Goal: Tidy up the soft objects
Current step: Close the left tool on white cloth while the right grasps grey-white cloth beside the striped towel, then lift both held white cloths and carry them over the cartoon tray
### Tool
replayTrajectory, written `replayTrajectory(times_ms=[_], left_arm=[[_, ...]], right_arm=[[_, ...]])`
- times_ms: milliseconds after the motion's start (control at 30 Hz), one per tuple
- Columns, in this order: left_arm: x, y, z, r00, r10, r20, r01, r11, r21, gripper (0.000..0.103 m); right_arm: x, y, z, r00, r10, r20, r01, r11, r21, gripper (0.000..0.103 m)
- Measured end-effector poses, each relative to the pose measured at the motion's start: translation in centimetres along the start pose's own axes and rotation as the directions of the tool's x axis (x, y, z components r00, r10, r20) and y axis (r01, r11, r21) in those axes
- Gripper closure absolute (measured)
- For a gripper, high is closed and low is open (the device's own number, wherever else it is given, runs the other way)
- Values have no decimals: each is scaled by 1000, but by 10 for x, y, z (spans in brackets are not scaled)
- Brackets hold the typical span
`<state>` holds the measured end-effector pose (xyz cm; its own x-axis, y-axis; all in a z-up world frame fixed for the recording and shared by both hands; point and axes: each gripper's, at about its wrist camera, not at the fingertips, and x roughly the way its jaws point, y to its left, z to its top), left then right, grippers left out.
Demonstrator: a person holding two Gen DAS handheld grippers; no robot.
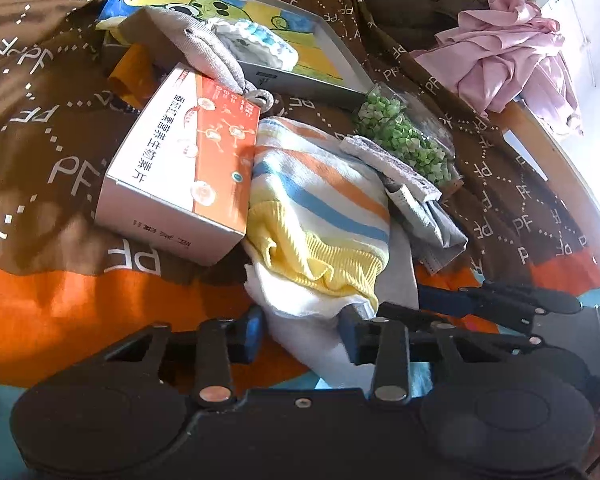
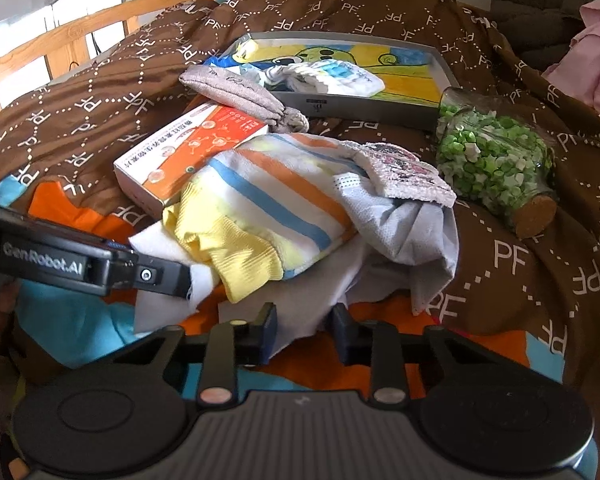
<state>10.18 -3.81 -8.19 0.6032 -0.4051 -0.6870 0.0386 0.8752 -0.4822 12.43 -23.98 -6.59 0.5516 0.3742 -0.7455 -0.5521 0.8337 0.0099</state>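
Both grippers are working the near edge of the white cloth [image 1: 312, 336]: left gripper [image 1: 300, 334] and right gripper [image 2: 305, 330] are straddling it, part closed; firm pinch I cannot tell. Striped garment [image 2: 276, 200] is sitting piled on it, beside the orange box [image 1: 188, 160] on the bedspread [image 2: 520, 280]. Tray [image 2: 444, 68] is holding one small cloth; most sorting is still waiting.

Two wrist views, each angled down, close over the bed [image 1: 60, 184]; both share the striped cloth [image 1: 320, 196] pile.
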Motion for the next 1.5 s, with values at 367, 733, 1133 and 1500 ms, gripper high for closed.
replayTrajectory(times_ms=[367,733,1133,1500], left_arm=[[2,-1,-2,1000,-5,-18,5,1000,29,95],[-21,-25,-6,1000,19,22,-23,983,180,98],[-85,-62,0,991,18,136,-59,950,308,99],[-133,-82,23,974,4,227,-79,944,319,98]], right_arm=[[7,1,-1,1000,10,-10,-10,1000,7,75],[1,-3,-5,999,-29,42,29,999,13,102],[-72,12,-3,950,-33,310,52,997,-52,102],[-114,4,2,864,-8,504,10,1000,-1,102]])
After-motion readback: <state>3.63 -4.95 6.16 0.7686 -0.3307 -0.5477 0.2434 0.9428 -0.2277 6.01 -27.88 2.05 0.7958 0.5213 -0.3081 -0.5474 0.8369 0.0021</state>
